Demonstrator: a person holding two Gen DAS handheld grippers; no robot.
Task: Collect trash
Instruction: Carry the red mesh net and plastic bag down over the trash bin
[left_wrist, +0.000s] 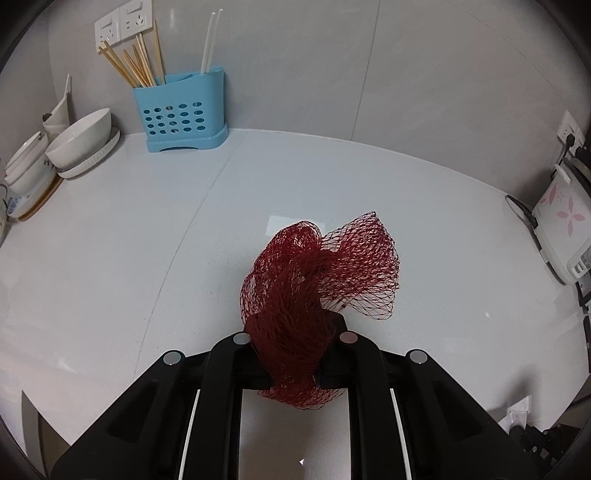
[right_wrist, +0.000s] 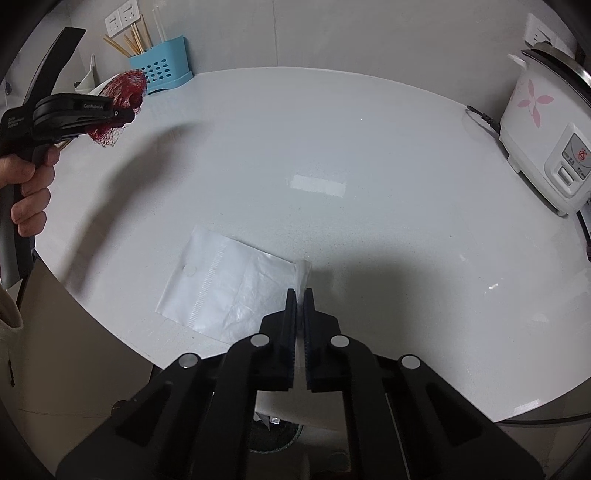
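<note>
I see a pale, glossy white surface (right_wrist: 369, 147) with a faint seam across it and a bright patch of reflected light. Grey-white wall panels (left_wrist: 332, 66) rise behind it, with wall sockets (left_wrist: 122, 26) at the upper left. A blue utensil holder (left_wrist: 183, 110) with chopsticks stands by the wall, white bowls (left_wrist: 79, 142) beside it, and a flowered rice cooker (right_wrist: 543, 122) at the right.

Home kitchen: rice cooker (right_wrist: 543, 122), chopstick holder (left_wrist: 183, 110), bowls (left_wrist: 79, 138).
</note>
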